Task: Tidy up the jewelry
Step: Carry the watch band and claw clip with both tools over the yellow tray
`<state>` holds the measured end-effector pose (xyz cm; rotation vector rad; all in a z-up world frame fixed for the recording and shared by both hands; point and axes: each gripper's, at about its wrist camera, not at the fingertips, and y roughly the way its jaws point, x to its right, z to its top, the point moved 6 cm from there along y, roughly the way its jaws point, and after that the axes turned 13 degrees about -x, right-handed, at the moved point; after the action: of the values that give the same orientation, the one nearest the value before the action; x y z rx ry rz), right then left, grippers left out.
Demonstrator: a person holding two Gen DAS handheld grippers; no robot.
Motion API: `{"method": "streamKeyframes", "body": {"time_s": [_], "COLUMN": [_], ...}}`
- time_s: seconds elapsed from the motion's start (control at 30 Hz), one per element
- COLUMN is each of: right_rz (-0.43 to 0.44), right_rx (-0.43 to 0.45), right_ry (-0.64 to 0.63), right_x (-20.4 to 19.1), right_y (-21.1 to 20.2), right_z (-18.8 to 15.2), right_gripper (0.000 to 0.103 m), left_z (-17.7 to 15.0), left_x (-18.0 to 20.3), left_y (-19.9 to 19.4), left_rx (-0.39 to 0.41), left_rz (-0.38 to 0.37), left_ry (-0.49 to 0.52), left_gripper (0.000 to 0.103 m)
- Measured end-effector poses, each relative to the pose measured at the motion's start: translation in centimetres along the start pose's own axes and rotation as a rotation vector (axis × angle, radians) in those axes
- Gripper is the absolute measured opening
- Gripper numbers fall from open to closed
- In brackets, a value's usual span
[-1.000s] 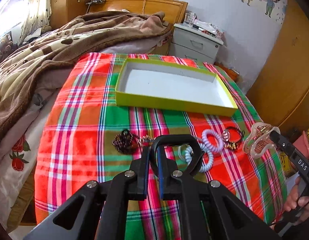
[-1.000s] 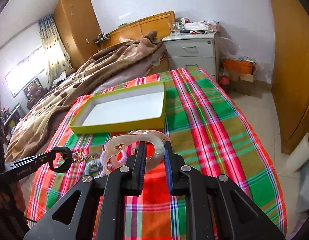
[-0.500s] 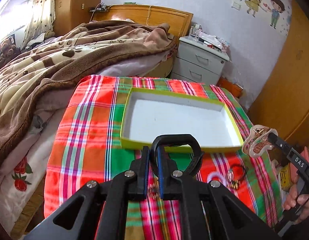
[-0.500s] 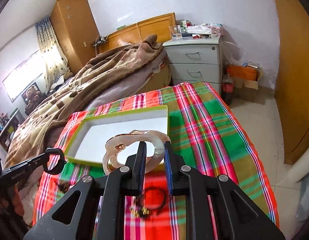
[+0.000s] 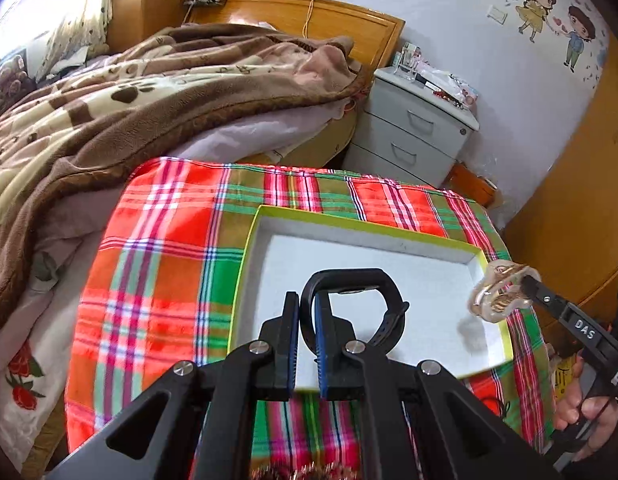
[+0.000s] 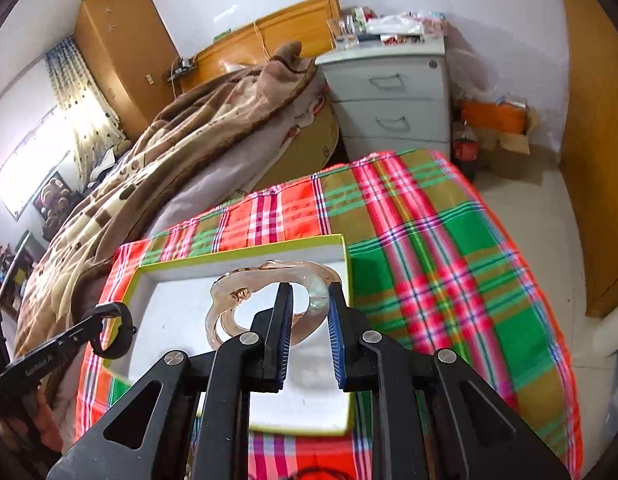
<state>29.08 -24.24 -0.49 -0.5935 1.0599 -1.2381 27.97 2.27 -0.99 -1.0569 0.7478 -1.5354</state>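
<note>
A yellow-green box (image 5: 251, 256) with a white floor sits on the plaid cloth; it also shows in the right wrist view (image 6: 237, 252). My left gripper (image 5: 307, 312) is shut on a black band (image 5: 365, 280) and holds it above the box's near left part. My right gripper (image 6: 309, 304) has its jaws parted around a clear pink hair claw (image 6: 237, 300), which still sits between them above the box's right part. The claw (image 5: 497, 292) and right gripper (image 5: 525, 284) show at the right of the left wrist view. The left gripper (image 6: 99, 324) with the band (image 6: 113, 330) shows at lower left.
A bed with a brown blanket (image 5: 129, 92) lies left of the table. A grey nightstand (image 5: 413, 132) stands behind it. A wooden wardrobe (image 5: 581, 184) is to the right. Dark jewelry (image 5: 305, 472) lies on the cloth near the bottom edge.
Both grippers have moved forward over the box with their items. The right gripper's jaws have spread apart around the hair claw. The loose jewelry has dropped out of view below.
</note>
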Motion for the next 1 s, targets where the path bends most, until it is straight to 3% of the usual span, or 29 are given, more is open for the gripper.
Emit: {"method": "streamKeyframes", "body": {"time_s": [0.4, 1.0], "right_rz": [0.016, -0.028], "right_rx": [-0.094, -0.170], "right_ry": [0.037, 0.091], "right_x": [-0.3, 0.7], "right_y": [4.3, 6.0], "right_z": [2.4, 3.2], "right_gripper": [0.018, 0.020], "left_z": [3.1, 3.4], "left_x": [-0.8, -1.3], "left_y": [4.5, 7.8], "left_rx": [-0.060, -0.136], "left_rz": [0.012, 0.025], "left_ry": [-0.013, -0.032], "left_gripper": [0.008, 0.008]}}
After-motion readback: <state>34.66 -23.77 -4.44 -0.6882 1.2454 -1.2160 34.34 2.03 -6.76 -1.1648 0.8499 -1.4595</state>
